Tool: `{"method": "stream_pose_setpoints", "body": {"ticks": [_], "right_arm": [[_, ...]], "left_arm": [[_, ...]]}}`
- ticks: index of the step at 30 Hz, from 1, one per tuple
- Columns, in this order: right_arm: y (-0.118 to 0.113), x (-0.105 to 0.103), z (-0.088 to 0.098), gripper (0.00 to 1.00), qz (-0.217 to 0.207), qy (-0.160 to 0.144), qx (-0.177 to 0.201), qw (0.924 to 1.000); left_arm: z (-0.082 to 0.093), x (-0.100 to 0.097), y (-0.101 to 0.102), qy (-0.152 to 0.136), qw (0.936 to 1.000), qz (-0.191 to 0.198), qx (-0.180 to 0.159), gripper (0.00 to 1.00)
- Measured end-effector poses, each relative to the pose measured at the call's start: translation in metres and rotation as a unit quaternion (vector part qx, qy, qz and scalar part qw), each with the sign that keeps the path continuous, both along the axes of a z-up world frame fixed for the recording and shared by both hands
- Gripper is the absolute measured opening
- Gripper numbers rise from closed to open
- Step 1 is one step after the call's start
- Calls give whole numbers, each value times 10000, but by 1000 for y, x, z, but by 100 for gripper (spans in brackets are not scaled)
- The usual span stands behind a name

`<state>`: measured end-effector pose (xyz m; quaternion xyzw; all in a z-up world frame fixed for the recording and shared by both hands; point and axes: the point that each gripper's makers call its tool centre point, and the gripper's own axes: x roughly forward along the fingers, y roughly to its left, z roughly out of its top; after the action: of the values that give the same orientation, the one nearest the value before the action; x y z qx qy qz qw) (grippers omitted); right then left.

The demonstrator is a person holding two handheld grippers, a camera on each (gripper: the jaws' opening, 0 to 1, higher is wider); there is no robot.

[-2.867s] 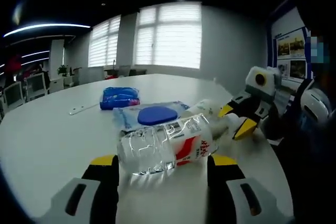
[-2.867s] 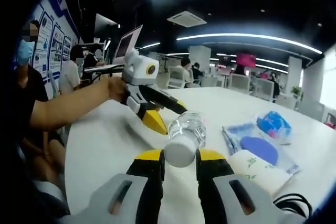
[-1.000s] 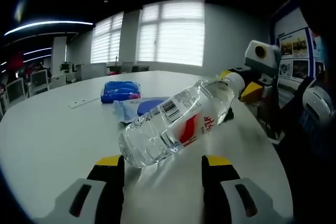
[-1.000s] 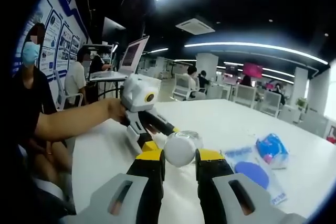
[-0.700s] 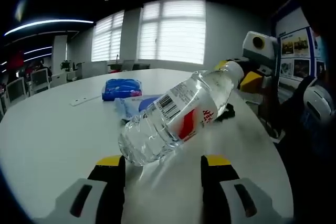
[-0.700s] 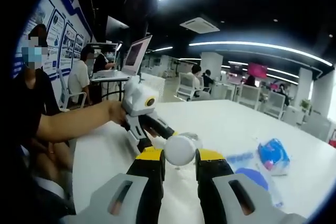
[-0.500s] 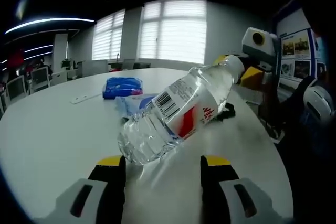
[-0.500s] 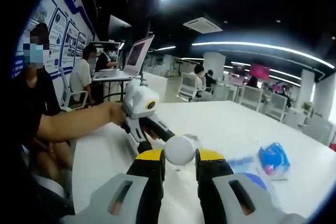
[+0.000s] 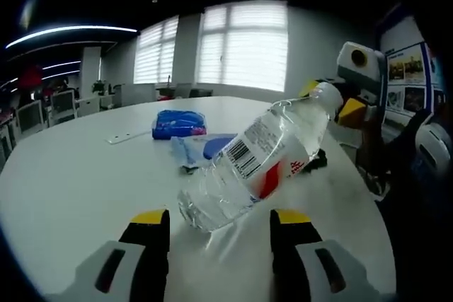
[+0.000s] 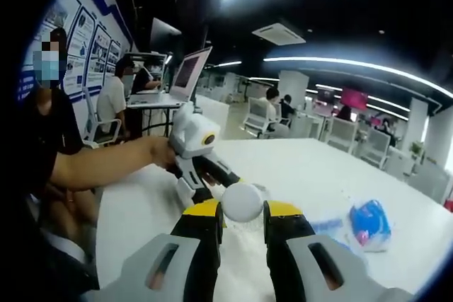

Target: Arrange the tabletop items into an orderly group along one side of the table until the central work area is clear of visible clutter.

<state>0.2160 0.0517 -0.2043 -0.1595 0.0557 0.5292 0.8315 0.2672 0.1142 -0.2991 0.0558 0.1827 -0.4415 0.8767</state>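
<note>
The right gripper (image 10: 242,216) grips the water bottle (image 9: 258,162) by its cap, tilted above the surface (image 9: 64,182). The left gripper (image 9: 219,221) hangs open below. Next, I judge, set it upright beside the blue packet (image 9: 178,123).

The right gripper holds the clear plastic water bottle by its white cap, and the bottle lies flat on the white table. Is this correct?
Not quite. The right gripper does hold the clear plastic water bottle by its white cap, but the bottle is tilted, cap end raised above the white table, as the left gripper view shows.
</note>
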Motion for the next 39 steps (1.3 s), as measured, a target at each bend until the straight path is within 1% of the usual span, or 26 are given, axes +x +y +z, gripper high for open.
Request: {"method": "stream_pose_setpoints", "body": {"ticks": [6,11,12,16,21,26,28,30,31,33,39], "right_arm": [[4,1,2,20,42,-16,-42,10000],[7,1,3,20,80,-24,-82,9999],[8,1,4,20,99,-21,-82,9999],[12,3,6,20,146,-12,-102,9998],[16,4,8,20,193,19,-96,9998],[19,7,10,20,229,70,-79,9997],[20,7,10,20,267,100,-78,9996],[21,8,11,20,280,111,-94,9995],[21,8,11,20,283,110,-96,9995],[22,8,11,20,301,120,-106,9994],[25,10,13,20,376,184,-126,9990]], "left_arm": [[4,2,1,-180,9998,15,95,56],[6,3,0,-228,9997,27,54,56],[7,4,0,-279,9996,40,60,56],[7,4,-1,-274,9996,9,58,55],[3,3,-5,-255,9996,-70,115,51],[-1,1,-10,-225,9996,-69,126,51],[1,2,-12,-253,9996,-71,126,51],[6,3,-15,-300,9995,-69,39,51],[7,2,-16,-313,9994,-93,62,51],[6,2,-17,-315,9993,-102,145,51],[4,1,-17,-311,9994,-81,150,50]]}}
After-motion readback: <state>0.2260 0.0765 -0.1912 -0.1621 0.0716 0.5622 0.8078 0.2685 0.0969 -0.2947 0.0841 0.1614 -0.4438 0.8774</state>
